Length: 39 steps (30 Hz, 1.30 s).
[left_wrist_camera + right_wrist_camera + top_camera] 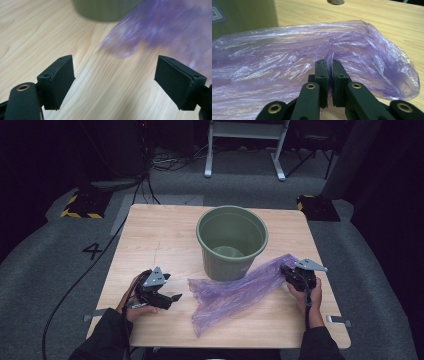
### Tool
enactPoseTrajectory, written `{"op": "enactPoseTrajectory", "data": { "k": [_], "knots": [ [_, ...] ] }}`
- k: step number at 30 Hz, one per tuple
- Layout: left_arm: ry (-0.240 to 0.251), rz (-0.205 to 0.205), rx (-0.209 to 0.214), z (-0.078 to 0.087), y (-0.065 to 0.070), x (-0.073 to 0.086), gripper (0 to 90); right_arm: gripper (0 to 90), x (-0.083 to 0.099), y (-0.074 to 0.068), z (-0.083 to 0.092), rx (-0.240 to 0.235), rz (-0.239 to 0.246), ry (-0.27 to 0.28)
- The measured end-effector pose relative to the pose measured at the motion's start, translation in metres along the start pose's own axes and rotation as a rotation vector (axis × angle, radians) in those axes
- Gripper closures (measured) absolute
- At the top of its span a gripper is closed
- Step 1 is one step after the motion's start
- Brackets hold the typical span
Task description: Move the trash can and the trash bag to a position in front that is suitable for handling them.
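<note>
I see a thin purple plastic bag (235,292), half transparent and very wrinkled. It lies stretched on the tabletop (165,240), from the front middle toward the right side, and it passes just in front of the green bucket (231,241). Its right end (352,50) is gathered into folds and lifted a little; its left end spreads flat and loose.
</note>
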State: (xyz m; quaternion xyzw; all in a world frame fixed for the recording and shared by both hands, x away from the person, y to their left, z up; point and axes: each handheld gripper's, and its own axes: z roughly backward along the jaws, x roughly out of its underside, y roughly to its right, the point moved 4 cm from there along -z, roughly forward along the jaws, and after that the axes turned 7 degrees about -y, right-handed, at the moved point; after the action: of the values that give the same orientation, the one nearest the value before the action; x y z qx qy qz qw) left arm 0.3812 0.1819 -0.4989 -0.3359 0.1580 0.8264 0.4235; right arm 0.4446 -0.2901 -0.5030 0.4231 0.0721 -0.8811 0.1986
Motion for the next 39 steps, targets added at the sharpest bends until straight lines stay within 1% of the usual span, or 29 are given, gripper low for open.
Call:
{"op": "enactPoseTrajectory", "data": {
  "k": [3,5,7,8,11,12,13,14,17,19,22,27,30,31,35,38,39],
  "knots": [
    [-0.041,0.023,-0.018,-0.002,-0.005,0.014,15.9,85.3,0.001,0.006,0.005,0.007,-0.005,0.003],
    [-0.066,0.023,-0.027,-0.004,-0.005,0.022,15.9,85.3,0.002,0.009,0.006,0.004,-0.002,0.006],
    [-0.101,0.014,-0.063,-0.006,-0.004,0.028,16.1,85.3,0.002,0.011,0.008,0.004,-0.002,0.010],
    [-0.112,0.017,-0.066,-0.006,-0.003,0.029,16.5,85.3,0.002,0.011,0.008,0.003,-0.002,0.014],
    [-0.102,0.043,-0.042,-0.006,-0.001,0.033,16.8,85.1,0.002,0.013,0.011,0.005,0.005,0.025],
    [-0.106,0.050,-0.036,-0.007,-0.001,0.034,16.0,85.2,0.001,0.014,0.013,0.005,0.005,0.035],
    [-0.119,0.047,-0.036,-0.008,-0.001,0.034,16.0,85.2,0.001,0.014,0.013,0.005,0.005,0.035],
    [-0.121,0.051,-0.031,-0.009,-0.002,0.035,16.0,85.1,0.001,0.015,0.014,0.005,0.008,0.038],
    [-0.111,0.061,-0.013,-0.010,-0.006,0.036,15.6,85.5,0.001,0.015,0.015,-0.001,0.018,0.042],
    [-0.089,0.063,-0.007,-0.012,-0.008,0.036,15.3,85.8,0.000,0.015,0.015,0.000,0.024,0.045],
    [-0.089,0.057,-0.005,-0.012,-0.009,0.036,14.6,86.0,-0.002,0.014,0.016,0.000,0.031,0.052],
    [-0.089,0.057,-0.005,-0.013,-0.009,0.036,14.5,86.1,-0.011,0.010,0.024,-0.006,0.051,0.095],
    [-0.088,0.058,-0.005,-0.013,-0.009,0.036,14.5,86.1,-0.014,0.008,0.026,-0.005,0.063,0.110],
    [-0.088,0.057,-0.006,-0.013,-0.009,0.036,14.5,86.1,-0.015,0.007,0.027,-0.011,0.068,0.112],
    [-0.088,0.057,-0.007,-0.013,-0.008,0.036,14.5,86.0,-0.019,0.004,0.032,0.001,0.082,0.129],
    [-0.088,0.058,-0.006,-0.013,-0.008,0.036,14.5,86.0,-0.020,0.002,0.034,0.013,0.102,0.128],
    [-0.088,0.058,-0.006,-0.013,-0.008,0.036,14.5,86.0,-0.020,0.003,0.034,0.008,0.107,0.131]
  ]
}}
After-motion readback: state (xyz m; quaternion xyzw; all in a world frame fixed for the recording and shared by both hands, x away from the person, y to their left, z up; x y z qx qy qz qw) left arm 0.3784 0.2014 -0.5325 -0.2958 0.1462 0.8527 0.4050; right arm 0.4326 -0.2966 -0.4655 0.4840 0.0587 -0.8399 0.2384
